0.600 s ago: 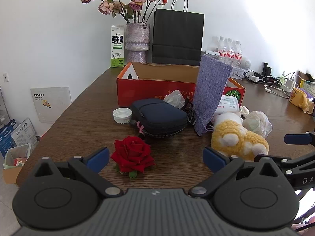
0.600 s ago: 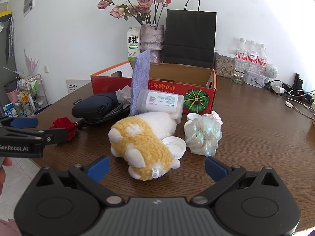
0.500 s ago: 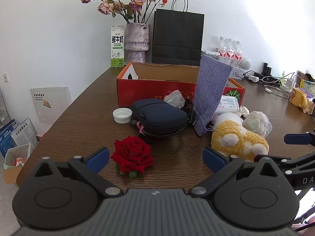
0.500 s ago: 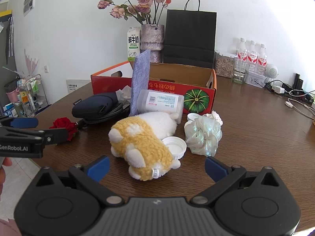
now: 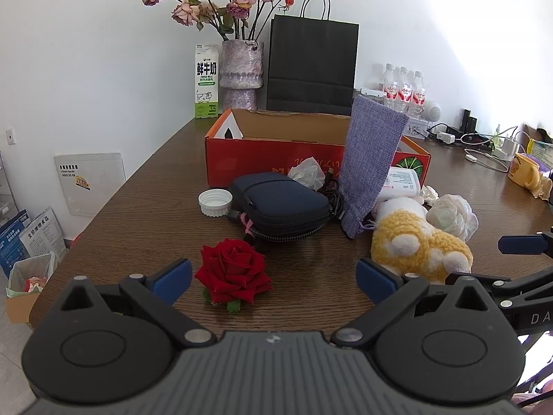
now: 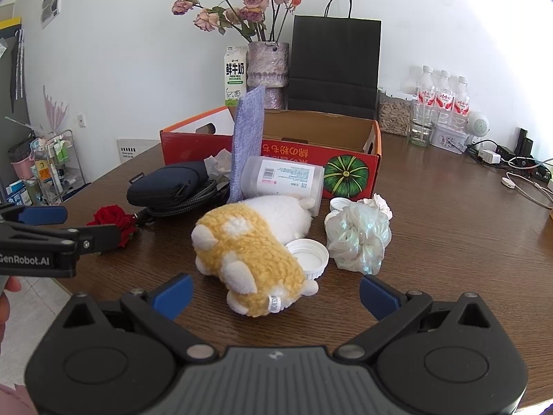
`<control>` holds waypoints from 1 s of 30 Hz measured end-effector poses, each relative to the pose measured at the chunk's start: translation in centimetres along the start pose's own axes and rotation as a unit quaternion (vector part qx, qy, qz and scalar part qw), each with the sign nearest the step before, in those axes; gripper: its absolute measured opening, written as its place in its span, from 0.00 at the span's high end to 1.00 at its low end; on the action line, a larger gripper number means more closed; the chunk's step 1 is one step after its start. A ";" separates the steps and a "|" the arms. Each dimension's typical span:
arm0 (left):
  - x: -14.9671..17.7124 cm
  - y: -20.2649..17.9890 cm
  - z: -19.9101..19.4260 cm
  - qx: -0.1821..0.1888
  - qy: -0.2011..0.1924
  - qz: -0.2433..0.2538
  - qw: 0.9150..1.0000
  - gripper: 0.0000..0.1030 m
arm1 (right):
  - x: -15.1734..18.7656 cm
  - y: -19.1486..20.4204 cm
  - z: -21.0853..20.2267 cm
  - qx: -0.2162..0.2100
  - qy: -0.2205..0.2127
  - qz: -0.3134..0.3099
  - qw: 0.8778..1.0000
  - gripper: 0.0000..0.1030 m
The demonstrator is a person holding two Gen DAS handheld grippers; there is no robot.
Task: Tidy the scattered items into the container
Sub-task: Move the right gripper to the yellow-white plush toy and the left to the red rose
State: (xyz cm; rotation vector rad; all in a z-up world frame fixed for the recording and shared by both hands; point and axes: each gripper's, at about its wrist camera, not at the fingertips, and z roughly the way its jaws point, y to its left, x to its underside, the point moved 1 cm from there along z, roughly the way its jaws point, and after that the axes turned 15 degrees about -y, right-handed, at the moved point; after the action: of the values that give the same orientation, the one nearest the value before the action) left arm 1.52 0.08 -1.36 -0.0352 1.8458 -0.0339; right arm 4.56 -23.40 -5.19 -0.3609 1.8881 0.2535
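Left wrist view: the left gripper (image 5: 273, 278) hangs over the desk (image 5: 138, 207) with jaws spread wide and holding nothing; a red rose (image 5: 233, 269) lies between them, untouched. Beyond, left to right, sit a white cap (image 5: 215, 202), a navy pouch (image 5: 280, 205) and a yellow plush (image 5: 420, 242), all outside the orange box (image 5: 276, 152). The right gripper (image 6: 276, 294), jaws likewise spread and empty, faces the plush.
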 end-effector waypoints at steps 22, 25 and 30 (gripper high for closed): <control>0.4 0.1 0.1 -0.001 0.006 0.000 1.000 0.00 | 0.5 0.2 0.3 -0.001 0.003 -0.001 1.000 0.00; 0.5 0.2 0.3 -0.003 0.009 -0.002 1.000 0.00 | 0.7 0.2 0.3 -0.001 0.005 0.000 1.000 0.00; 0.6 0.6 0.9 -0.012 0.018 -0.006 1.000 0.00 | 0.7 0.2 0.8 -0.001 0.011 -0.003 1.000 0.00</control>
State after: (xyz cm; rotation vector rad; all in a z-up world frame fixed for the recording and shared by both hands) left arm 2.22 0.65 -2.23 -0.0636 1.8812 -0.0209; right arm 4.97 -23.07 -6.10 -0.3720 1.9083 0.2482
